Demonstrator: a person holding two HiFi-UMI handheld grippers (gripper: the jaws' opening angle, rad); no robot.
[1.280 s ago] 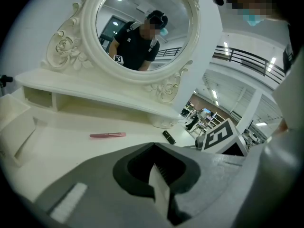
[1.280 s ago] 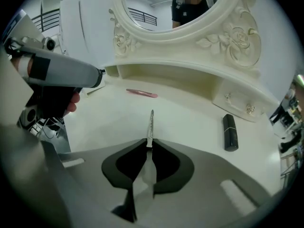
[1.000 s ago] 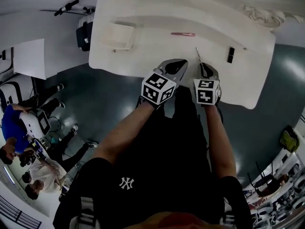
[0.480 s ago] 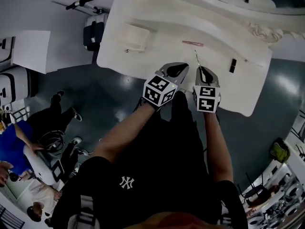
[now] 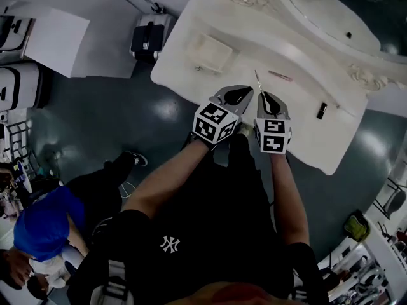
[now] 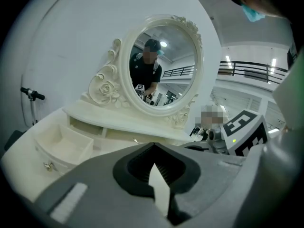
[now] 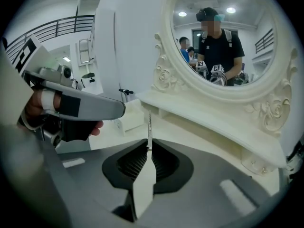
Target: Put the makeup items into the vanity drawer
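**Fig. — My right gripper (image 7: 149,148) clamped on a thin makeup stick (image 7: 149,127); the fingers of my left gripper (image 6: 154,146) pressed together, empty.**
The stick's long axis continues straight out from my fingertips, free end toward the mirror (image 7: 223,37), over the vanity top (image 5: 184,62). The head view shows a pink item (image 5: 280,76) and a black item (image 5: 322,110) lying there. The left gripper view shows the inside of the open drawer (image 6: 61,144).

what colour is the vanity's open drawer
Cream white; the drawer shows best in the left gripper view.

White interlocked "NY" logo (image 5: 169,243) on the person's black shirt (image 5: 210,227); nothing else legible.
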